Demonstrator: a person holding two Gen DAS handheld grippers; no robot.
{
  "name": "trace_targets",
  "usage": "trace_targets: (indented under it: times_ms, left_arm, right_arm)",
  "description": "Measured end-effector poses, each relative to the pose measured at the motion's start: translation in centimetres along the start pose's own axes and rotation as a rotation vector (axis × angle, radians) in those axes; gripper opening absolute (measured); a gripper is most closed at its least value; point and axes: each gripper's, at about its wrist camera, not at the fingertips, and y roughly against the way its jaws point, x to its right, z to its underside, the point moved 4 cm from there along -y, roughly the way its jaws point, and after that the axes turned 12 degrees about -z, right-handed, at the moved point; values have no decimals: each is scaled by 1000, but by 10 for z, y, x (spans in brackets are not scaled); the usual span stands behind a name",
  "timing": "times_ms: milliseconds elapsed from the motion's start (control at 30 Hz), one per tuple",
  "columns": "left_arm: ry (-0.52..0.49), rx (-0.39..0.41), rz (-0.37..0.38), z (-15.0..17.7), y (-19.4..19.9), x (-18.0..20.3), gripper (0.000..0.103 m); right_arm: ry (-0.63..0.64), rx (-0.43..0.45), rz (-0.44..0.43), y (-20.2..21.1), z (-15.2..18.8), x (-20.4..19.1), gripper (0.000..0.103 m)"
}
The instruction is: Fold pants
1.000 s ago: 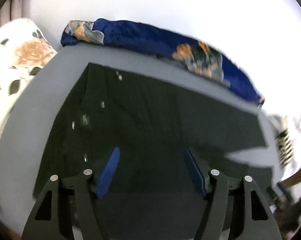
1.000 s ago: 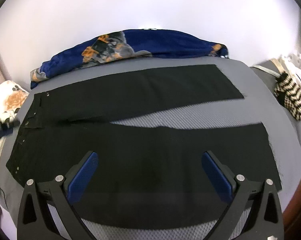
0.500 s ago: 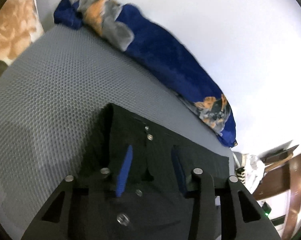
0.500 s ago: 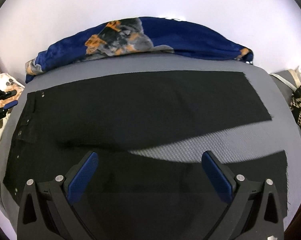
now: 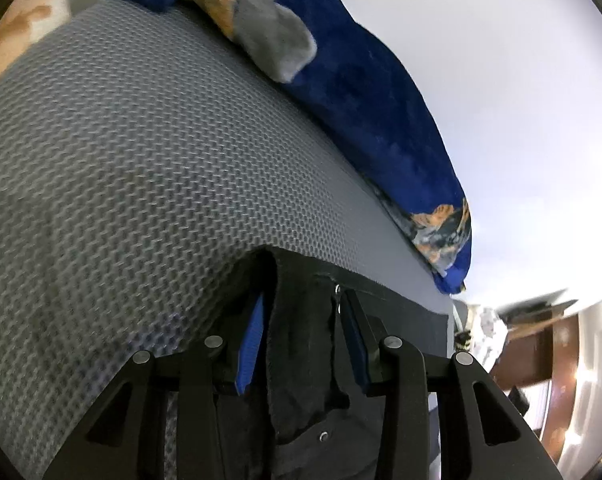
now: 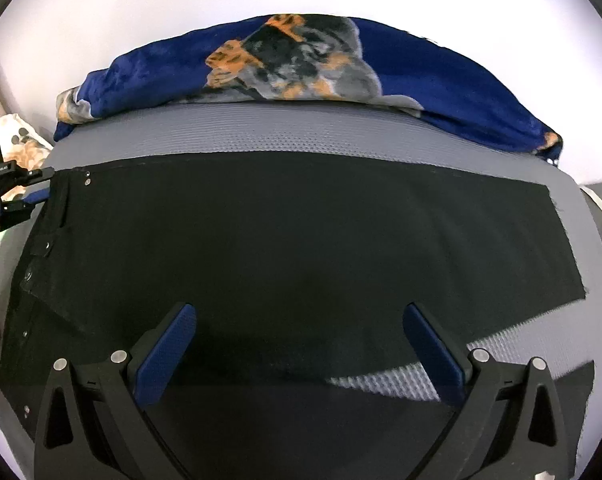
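Right gripper: one, the right gripper (image 6: 299, 346) is nearest, its two blue pads spread wide and released, hovering low over the pants (image 6: 301, 240).
Pants: one black pair, laid flat on the gray mesh bed (image 6: 301, 132); the legs lay further apart a second ago, and now only a thin gray wedge shows between them.
Left gripper: one, the left gripper (image 5: 301, 324) now sits at the far waistband corner, where it hovered above before, pads pinched on the pants' fabric.
Blanket: one blue blanket (image 6: 441, 80) along the far edge.
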Motion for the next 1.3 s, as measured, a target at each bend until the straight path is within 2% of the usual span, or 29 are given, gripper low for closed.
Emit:
trace_targets:
  times_ms: [67, 233, 333, 433, 467, 500, 533, 600, 700, 833, 1000, 1200, 1300]
  left_arm:
    - [-6, -9, 0, -1, -4, 4, 39]
    - [-12, -42, 71, -2, -16, 19, 39]
    - [-49, -39, 19, 1, -26, 28, 39]
    - [-47, -22, 17, 1, -30, 33, 39]
    - [-41, -8, 9, 1, -30, 33, 35]
    - [-37, 15, 2, 1, -29, 35, 13]
    - [-35, 25, 13, 1, -29, 39, 6]
    - [-23, 54, 18, 3, -23, 43, 6]
    - [-78, 114, 29, 13, 0, 55, 6]
    - [-153, 170, 103, 29, 35, 74, 6]
    - [-241, 237, 152, 51, 66, 94, 6]
    - [-202, 279, 172, 62, 86, 87, 6]
    - [-177, 278, 161, 61, 87, 83, 6]
  right_arm:
    - [2, -1, -7, -6, -5, -2, 103]
    - [14, 4, -45, -19, -17, -4, 103]
    - [36, 15, -81, -24, -27, -4, 103]
    - [97, 14, -129, -32, -41, -4, 103]
    - [113, 12, -142, -34, -44, -4, 103]
    - [135, 11, -157, -37, -49, -4, 103]
    - [160, 8, -170, -42, -56, -3, 103]
    - [191, -4, -198, -47, -67, -1, 103]
    - [259, -23, -236, -57, -91, 1, 103]
    - [426, -99, -337, -71, -121, -8, 103]
    - [650, -271, -515, -94, -147, -38, 103]
    - [770, -523, -704, -129, -155, -68, 82]
    - [766, -626, -755, -139, -146, -67, 64]
